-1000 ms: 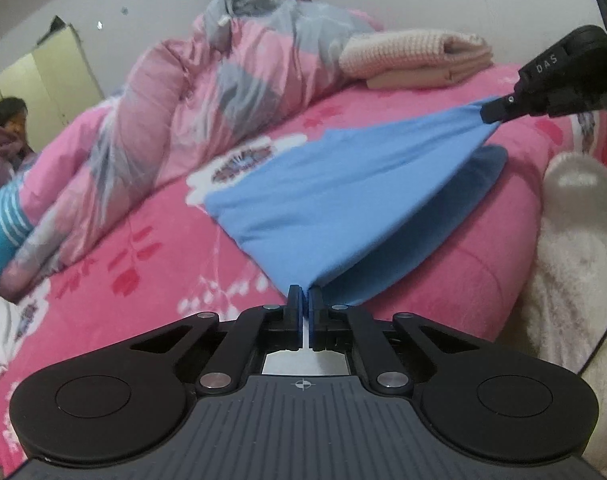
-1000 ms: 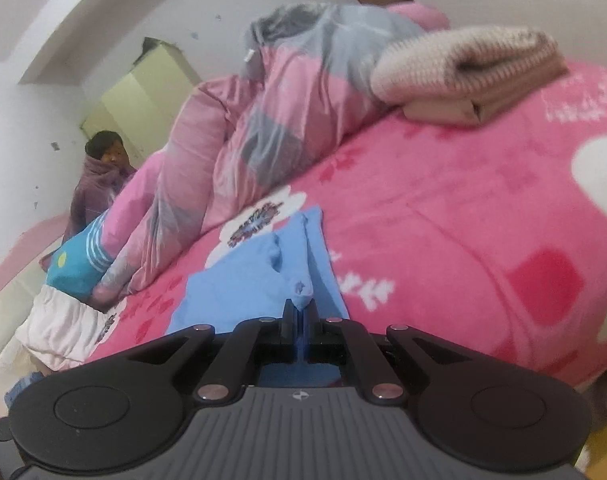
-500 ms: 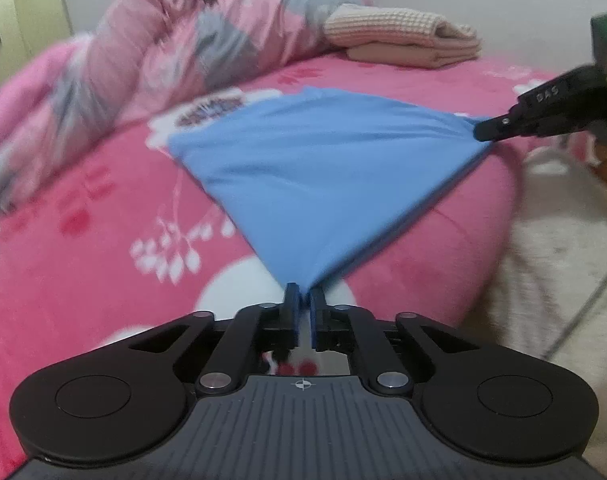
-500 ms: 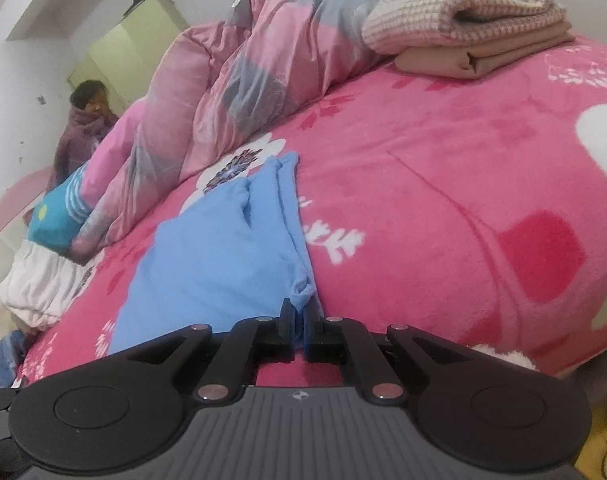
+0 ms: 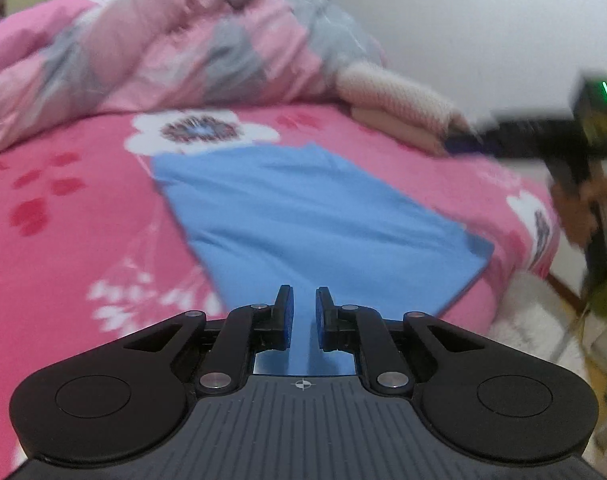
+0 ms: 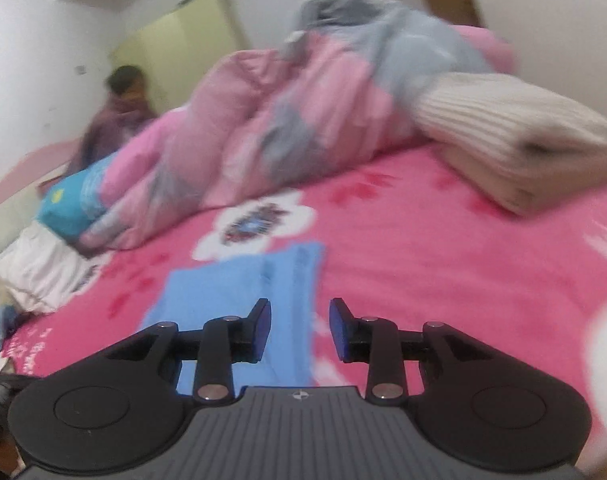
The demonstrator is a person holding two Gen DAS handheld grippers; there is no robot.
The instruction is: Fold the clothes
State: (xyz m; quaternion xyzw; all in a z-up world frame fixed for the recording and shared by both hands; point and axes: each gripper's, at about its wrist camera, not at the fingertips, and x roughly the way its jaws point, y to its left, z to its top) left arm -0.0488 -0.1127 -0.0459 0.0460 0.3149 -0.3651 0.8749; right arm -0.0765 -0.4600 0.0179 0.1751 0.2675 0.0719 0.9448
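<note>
Left gripper (image 5: 302, 312) hovers at the near edge of a blue garment (image 5: 315, 216) on a pink floral bed (image 5: 75, 240), its jaws opening with cloth showing beneath the gap but not pinched. Right gripper (image 6: 299, 330), blurred, hangs over the garment's right-hand edge, jaws also opening and holding nothing. The garment lies flat and doubled over, short of a bunched pink-and-grey quilt (image 5: 183, 48) and left of a stack of folded knitwear (image 6: 511, 148). It looks thin, light and limp, likely to sag and slide on the plush cover, so the near corners appear the best places to pinch for another fold.
</note>
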